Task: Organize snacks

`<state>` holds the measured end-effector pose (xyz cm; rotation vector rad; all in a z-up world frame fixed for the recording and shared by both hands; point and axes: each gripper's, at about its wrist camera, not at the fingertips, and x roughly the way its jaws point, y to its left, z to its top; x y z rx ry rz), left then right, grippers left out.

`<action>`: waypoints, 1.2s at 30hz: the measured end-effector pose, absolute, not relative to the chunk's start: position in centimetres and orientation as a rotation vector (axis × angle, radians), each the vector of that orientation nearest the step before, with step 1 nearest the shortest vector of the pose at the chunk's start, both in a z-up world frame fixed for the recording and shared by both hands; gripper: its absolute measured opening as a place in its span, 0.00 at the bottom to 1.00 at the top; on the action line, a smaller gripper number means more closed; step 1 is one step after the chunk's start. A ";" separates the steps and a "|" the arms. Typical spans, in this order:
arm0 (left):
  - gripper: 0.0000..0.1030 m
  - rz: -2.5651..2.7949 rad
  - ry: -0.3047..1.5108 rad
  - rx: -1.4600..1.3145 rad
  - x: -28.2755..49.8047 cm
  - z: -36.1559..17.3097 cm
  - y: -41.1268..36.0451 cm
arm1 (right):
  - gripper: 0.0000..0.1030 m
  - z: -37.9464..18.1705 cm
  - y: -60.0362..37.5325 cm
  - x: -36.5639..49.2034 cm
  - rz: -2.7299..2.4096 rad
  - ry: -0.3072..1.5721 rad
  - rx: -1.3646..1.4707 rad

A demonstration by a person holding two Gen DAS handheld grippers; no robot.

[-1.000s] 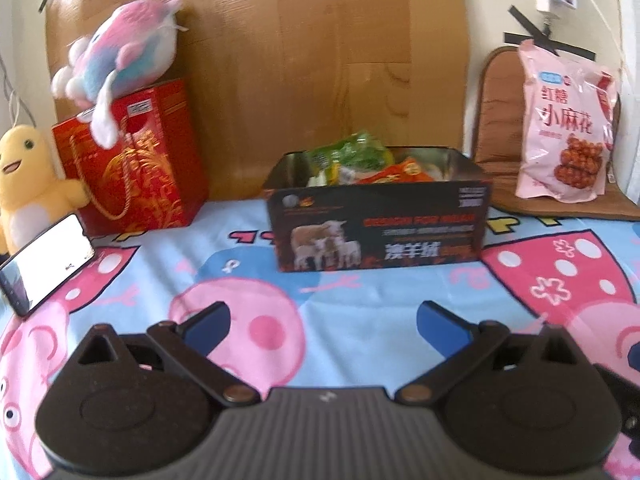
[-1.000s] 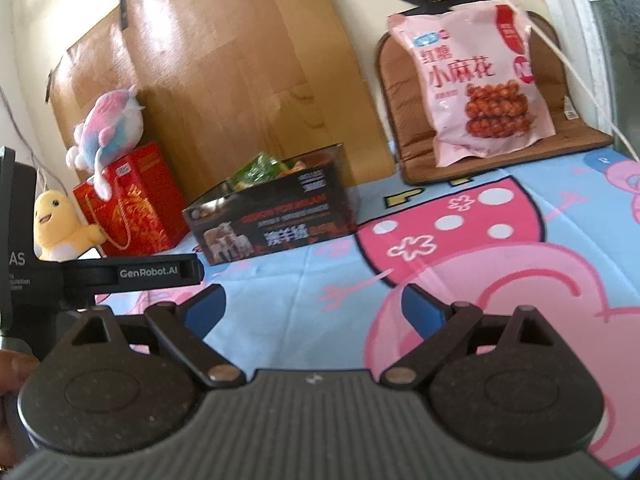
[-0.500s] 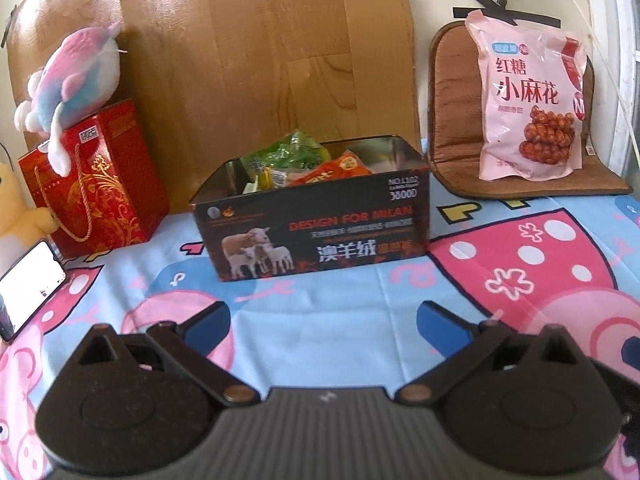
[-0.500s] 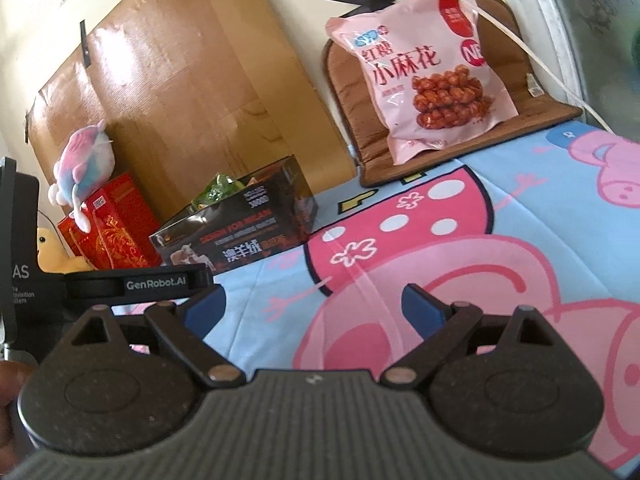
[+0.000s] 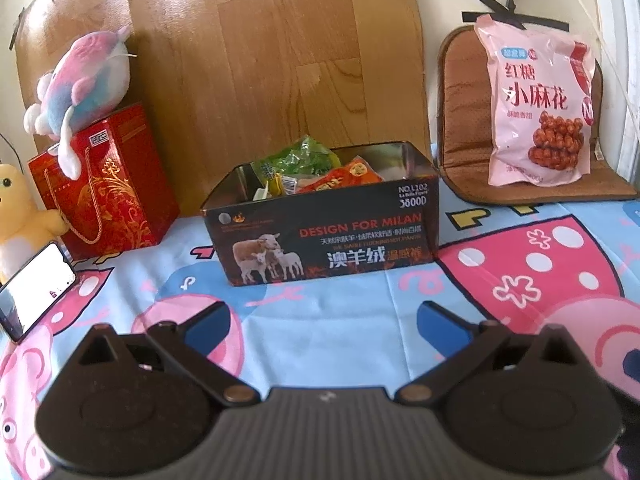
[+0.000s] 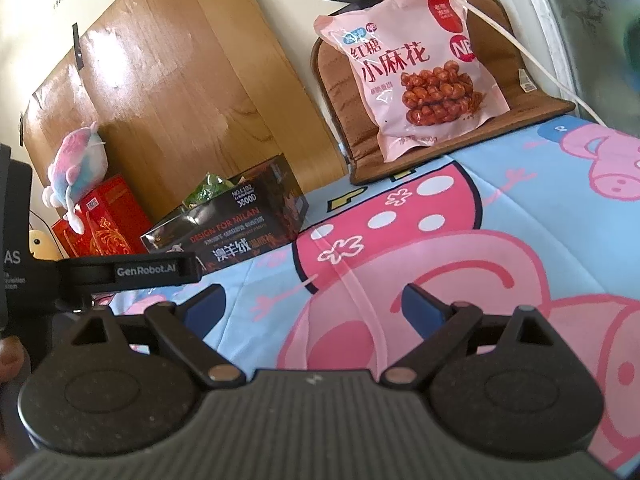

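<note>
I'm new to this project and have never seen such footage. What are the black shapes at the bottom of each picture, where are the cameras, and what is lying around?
A person holds a pair of tongs in each hand, and a camera on each looks forward along its two blue-tipped fingers. The left tongs and right tongs are both open and hold nothing. They are above a cartoon-print sheet. On it stands an open dark box with snack packets inside. A big pink snack bag leans on a brown cushion. Left of the box are a red gift bag with a plush toy on top, and a phone.
</note>
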<state>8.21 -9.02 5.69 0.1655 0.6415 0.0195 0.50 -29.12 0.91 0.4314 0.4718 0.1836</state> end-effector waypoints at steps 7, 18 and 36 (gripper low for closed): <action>1.00 0.022 0.616 0.132 7.8 5.8 -7.6 | 0.94 1.1 -28.2 0.4 0.209 0.471 0.399; 1.00 0.043 0.639 0.098 7.8 5.1 -5.5 | 0.94 0.8 -26.6 0.9 0.239 0.494 0.365; 1.00 0.060 0.645 0.103 7.5 4.8 -4.3 | 0.94 0.9 -25.0 0.7 0.249 0.510 0.322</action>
